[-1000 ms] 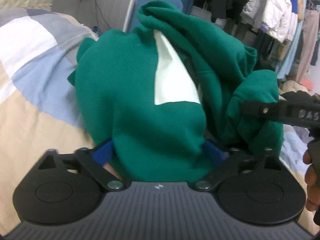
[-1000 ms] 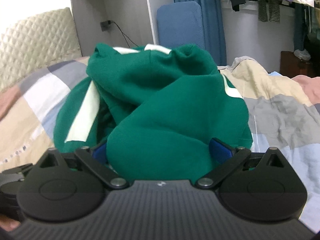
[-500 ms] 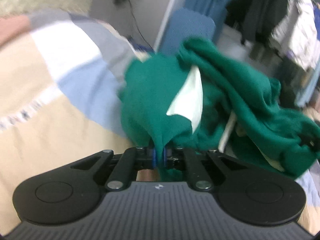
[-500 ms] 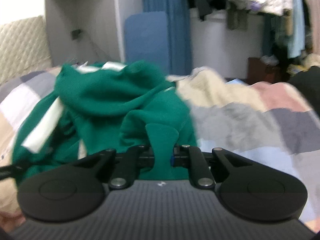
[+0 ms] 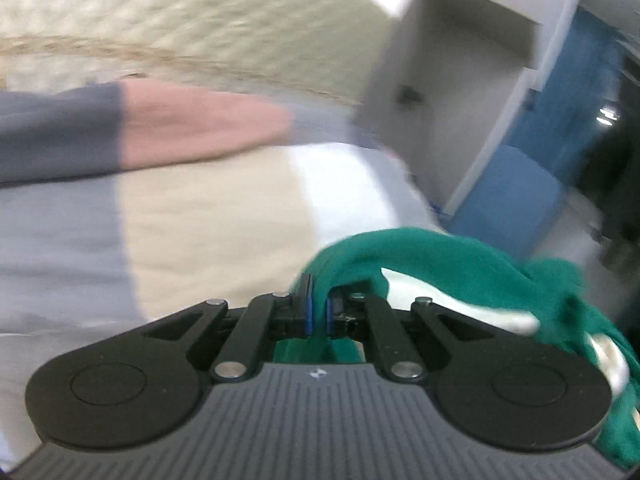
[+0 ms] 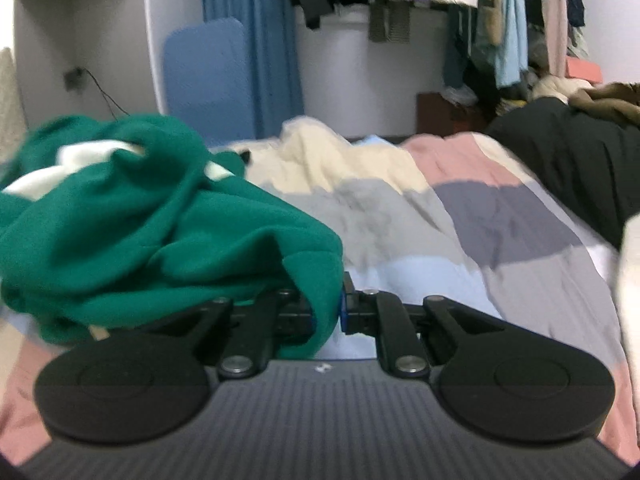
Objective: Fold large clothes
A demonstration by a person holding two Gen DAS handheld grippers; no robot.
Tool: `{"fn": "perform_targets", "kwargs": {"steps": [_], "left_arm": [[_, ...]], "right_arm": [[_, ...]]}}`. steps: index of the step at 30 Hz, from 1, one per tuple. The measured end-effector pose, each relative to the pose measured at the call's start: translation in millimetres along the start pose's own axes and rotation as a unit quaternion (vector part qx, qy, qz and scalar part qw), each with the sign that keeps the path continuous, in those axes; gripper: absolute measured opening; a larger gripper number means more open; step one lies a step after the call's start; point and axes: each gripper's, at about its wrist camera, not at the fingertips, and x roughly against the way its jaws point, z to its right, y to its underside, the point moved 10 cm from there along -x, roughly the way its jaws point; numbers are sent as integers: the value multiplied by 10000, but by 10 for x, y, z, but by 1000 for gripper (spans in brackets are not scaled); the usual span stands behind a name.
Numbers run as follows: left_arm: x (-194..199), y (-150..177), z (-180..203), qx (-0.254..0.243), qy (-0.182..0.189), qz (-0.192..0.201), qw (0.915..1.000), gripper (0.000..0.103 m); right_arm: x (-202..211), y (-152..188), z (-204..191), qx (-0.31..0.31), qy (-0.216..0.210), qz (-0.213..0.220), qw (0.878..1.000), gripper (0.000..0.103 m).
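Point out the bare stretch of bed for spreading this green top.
Free: the grey and pale-blue quilt between the green top and the black coat. Crowded: the top's heap on the left, the coat at the right edge.

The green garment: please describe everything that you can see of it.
The green garment looks like soft, thick fleece, dark green with white stripes or panels. It lies crumpled and bunched, not flat, on the patchwork bed cover. The left gripper and the right gripper are each shut on a fold of its cloth. The left view is blurred, so finer details cannot be told.
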Motion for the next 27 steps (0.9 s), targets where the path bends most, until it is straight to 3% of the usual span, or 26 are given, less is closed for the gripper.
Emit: {"fn": "perform_targets", "kwargs": {"steps": [3, 5, 9, 10, 11, 12, 13, 14, 15, 19, 22, 24, 27], "left_arm": [[-209, 22, -272, 161, -456, -205, 9986, 7], [-312, 120, -434, 541, -619, -442, 9956, 7], [-299, 117, -422, 462, -610, -485, 9959, 8], [-251, 102, -394, 467, -537, -479, 9963, 8], [-222, 99, -356, 468, -481, -484, 9966, 13], [-191, 88, -318, 472, -440, -496, 9967, 27], [-140, 69, -301, 481, -389, -496, 9969, 37], [-61, 78, -270, 498, -389, -476, 9969, 57], [-14, 70, -234, 518, -363, -416, 9971, 65], [226, -10, -40, 554, 304, -165, 9979, 73], [460, -9, 271, 199, 857, -28, 9961, 77], [546, 51, 476, -31, 1164, -12, 9932, 78], [532, 224, 761, -261, 1575, -187, 9870, 78]], "right_arm": [[-76, 111, 64, -119, 59, -226, 9997, 14], [-113, 183, 106, -309, -1, -362, 9989, 16], [-3, 195, 167, -896, -345, -477, 9942, 18], [37, 172, 164, -968, -420, -467, 9933, 24], [89, 152, 161, -1009, -457, -450, 9928, 35], [138, 141, 151, -1008, -466, -436, 9929, 41], [191, 122, 144, -1005, -488, -383, 9930, 56], [257, 93, 142, -1016, -508, -296, 9931, 66], [324, 64, 144, -1019, -507, -216, 9933, 68], [583, -91, 92, -972, -758, 155, 9923, 72], [787, -233, -39, -762, -1013, 625, 9900, 78], [858, -282, -236, -585, -1382, 798, 9855, 79], [823, -243, -605, -300, -2016, 704, 9765, 78]]}}
